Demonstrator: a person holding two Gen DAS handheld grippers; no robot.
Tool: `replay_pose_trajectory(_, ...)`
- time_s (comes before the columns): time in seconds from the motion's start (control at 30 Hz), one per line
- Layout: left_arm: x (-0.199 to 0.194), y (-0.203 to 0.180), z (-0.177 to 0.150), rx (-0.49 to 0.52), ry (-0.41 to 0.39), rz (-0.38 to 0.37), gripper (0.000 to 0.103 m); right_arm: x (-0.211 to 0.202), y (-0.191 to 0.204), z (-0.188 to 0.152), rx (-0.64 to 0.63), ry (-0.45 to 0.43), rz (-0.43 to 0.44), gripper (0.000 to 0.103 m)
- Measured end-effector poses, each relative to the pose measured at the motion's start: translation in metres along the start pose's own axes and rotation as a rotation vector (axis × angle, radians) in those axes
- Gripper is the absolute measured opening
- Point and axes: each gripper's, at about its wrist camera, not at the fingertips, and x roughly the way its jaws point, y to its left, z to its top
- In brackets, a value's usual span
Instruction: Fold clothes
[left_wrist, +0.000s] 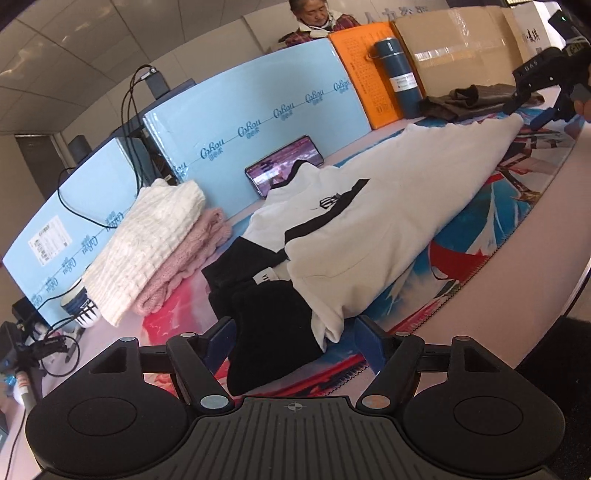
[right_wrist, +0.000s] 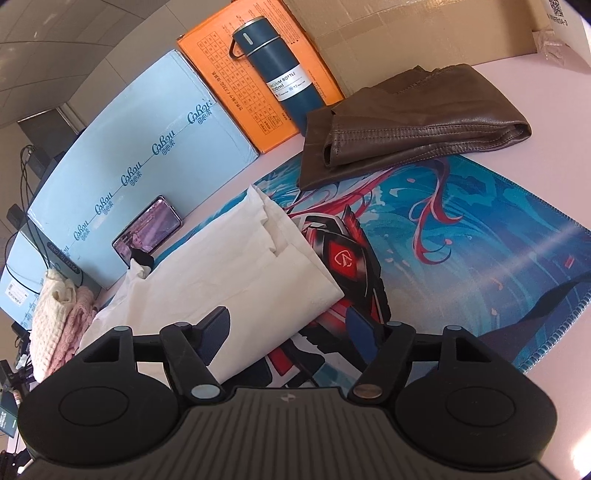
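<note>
A white garment (left_wrist: 388, 206) with black trim and black sleeves lies stretched along the printed mat (left_wrist: 517, 206). My left gripper (left_wrist: 295, 343) is open at its near end, and a black sleeve (left_wrist: 269, 332) lies between the fingers. Its far hem (right_wrist: 258, 251) shows in the right wrist view, bunched in folds. My right gripper (right_wrist: 290, 332) is open there, with its left finger (right_wrist: 216, 326) over the white cloth and its right finger over the mat (right_wrist: 480, 240). From the left wrist view, the right gripper (left_wrist: 524, 99) hangs just above the garment's far tip.
Folded cream and pink knits (left_wrist: 147, 251) are stacked at the left beside a mug (left_wrist: 83, 306). A phone (left_wrist: 284, 162) leans on blue boxes (left_wrist: 240, 110). A folded brown leather garment (right_wrist: 406, 129), a blue bottle (right_wrist: 280, 74), an orange box and cardboard stand behind. A person sits beyond.
</note>
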Motion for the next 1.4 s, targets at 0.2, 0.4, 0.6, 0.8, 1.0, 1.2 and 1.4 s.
replay_pose_trajectory(0.2,0.02,-0.005,-0.001,0.092,-0.01,-0.039,0.018,0.01,0.006,0.003,-0.013,-0.019,-0.016,0.069)
replay_pose_trajectory(0.4,0.008,-0.005,-0.003,0.091,-0.064,-0.013,0.01,0.015,0.007,0.001,-0.059,-0.035,-0.075,0.008)
replay_pose_trajectory(0.6,-0.02,-0.002,0.004,0.122,-0.115,0.021,0.009,-0.023,0.004,-0.007,-0.037,-0.094,-0.017,0.004)
replay_pose_trajectory(0.8,-0.038,-0.005,-0.013,0.091,-0.054,-0.033,0.009,-0.049,-0.001,-0.024,-0.045,-0.075,-0.03,0.004)
replay_pose_trajectory(1.0,-0.039,-0.001,-0.034,-0.032,-0.002,-0.047,0.027,-0.055,-0.008,-0.043,-0.094,-0.067,-0.118,0.007)
replay_pose_trajectory(1.2,-0.06,0.024,-0.027,-0.21,-0.13,-0.01,0.082,-0.065,-0.006,-0.038,-0.197,-0.219,-0.266,0.049)
replay_pose_trajectory(1.4,-0.04,0.026,0.007,-0.325,-0.33,-0.098,0.087,-0.052,0.011,-0.03,-0.194,-0.236,-0.128,0.062)
